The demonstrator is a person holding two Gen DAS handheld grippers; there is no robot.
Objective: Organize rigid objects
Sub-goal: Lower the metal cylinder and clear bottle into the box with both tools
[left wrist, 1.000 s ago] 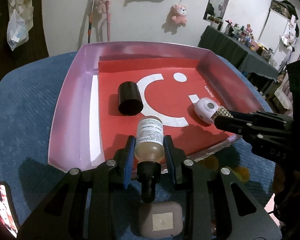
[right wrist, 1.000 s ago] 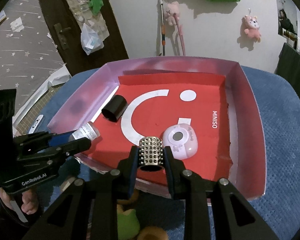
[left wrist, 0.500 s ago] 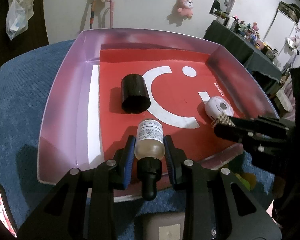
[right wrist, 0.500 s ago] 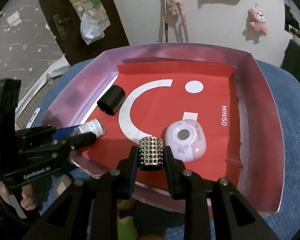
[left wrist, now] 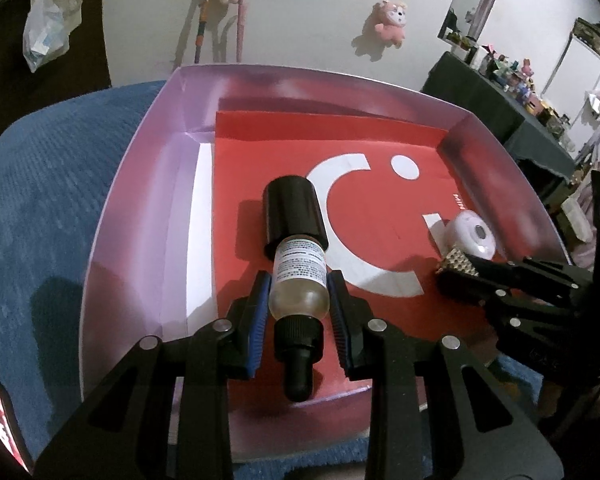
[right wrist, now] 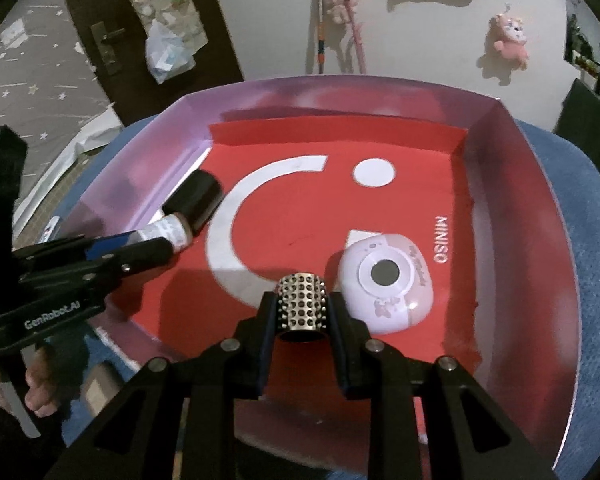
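Observation:
My left gripper [left wrist: 299, 292] is shut on a clear dropper bottle [left wrist: 299, 276] with a white label and black cap, held inside the red-floored tray [left wrist: 140, 208]. The bottle's base touches a black cylinder [left wrist: 294, 212] lying on the tray floor. My right gripper [right wrist: 302, 308] is shut on a studded metal cylinder [right wrist: 302, 306], held over the tray's near part beside a white-pink round device [right wrist: 386, 280]. The left gripper with the bottle [right wrist: 164, 234] shows at the left of the right wrist view; the right gripper and studded cylinder [left wrist: 456, 264] show at the right of the left wrist view.
The tray [right wrist: 540, 200] has pinkish walls and sits on a blue cushion [left wrist: 40, 200]. A phone [left wrist: 0, 420] lies at the cushion's lower left. A hand [right wrist: 40, 384] holds the left gripper. A dark table with clutter [left wrist: 520, 92] stands at the right.
Both grippers have moved forward over the tray's near wall into the tray. The dropper bottle has come up against the black cylinder. The studded cylinder has come closer to the white-pink device.

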